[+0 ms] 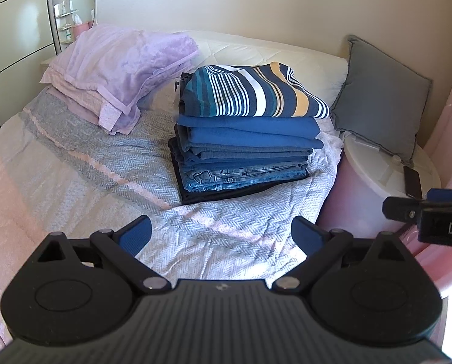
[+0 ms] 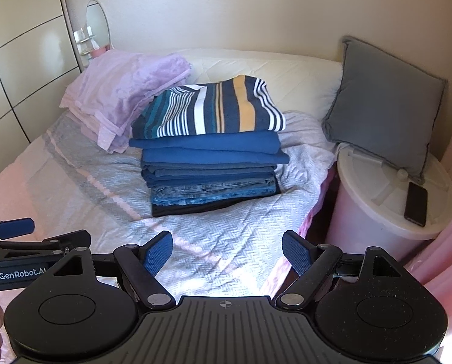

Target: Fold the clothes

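White "GenRobot.AI" lettering marks the left gripper point(image 2: 10, 227).

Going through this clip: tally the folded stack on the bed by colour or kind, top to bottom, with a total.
Striped top: 1
Solid blue folds: 2
Grey-blue and denim layers: count unclear, edges merge
Black base piece: 1
Total: at least 5; exact number cannot be told.

Two side-by-side wrist views low over the bed point(image 1: 74, 182), both facing the folded stack point(image 2: 210, 154).

Cream wall point(image 2: 226, 9), pale wardrobe point(image 2: 19, 69), oval mirror point(image 2: 98, 24), sunlit bed point(image 2: 83, 182)
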The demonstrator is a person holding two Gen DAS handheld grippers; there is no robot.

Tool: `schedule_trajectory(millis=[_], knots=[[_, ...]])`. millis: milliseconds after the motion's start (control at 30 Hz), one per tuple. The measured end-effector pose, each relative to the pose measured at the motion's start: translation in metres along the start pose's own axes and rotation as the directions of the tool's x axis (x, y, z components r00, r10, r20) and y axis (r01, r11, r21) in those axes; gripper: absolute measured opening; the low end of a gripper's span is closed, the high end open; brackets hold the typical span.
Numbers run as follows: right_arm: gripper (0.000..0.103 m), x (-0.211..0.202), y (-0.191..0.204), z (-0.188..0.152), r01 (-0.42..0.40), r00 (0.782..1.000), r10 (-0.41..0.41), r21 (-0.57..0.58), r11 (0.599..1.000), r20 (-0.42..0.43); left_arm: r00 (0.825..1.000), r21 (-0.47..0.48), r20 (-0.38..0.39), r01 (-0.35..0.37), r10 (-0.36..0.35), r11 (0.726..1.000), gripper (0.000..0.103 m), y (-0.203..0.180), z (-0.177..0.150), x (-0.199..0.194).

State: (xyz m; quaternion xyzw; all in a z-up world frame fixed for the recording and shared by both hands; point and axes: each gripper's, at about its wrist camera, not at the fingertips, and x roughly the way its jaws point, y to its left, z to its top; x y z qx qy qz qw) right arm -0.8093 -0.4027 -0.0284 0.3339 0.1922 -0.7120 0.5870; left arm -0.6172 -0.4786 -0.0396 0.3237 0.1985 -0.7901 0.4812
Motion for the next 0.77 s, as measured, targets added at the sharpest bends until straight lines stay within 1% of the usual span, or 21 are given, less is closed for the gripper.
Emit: schedule_trajectory(millis=[133, 600, 767], knots=[[0.082, 0.001, 0.002, 0.003, 0.023, 1.000, -0.023, -0.020, 1.000, 0.022, 1.000, 0.006, 0.004, -0.006, 0.006, 1.000, 0.097, -0.001, 0.002, 0.003], [0.082, 0.014, -0.002, 0.012, -0.014, 1.000, 0.014, -0.030, 0.999, 0.005, 0.999, 0.002, 0.009, -0.038, 0.038, 0.999, 0.097, -0.003, 0.009, 0.012], [0.082, 0.017, -0.004, 0.014, -0.022, 1.000, 0.022, -0.038, 0.999, 0.000, 0.999, 0.003, 0.040, -0.032, 0.032, 0.999, 0.097, -0.007, 0.008, 0.009]])
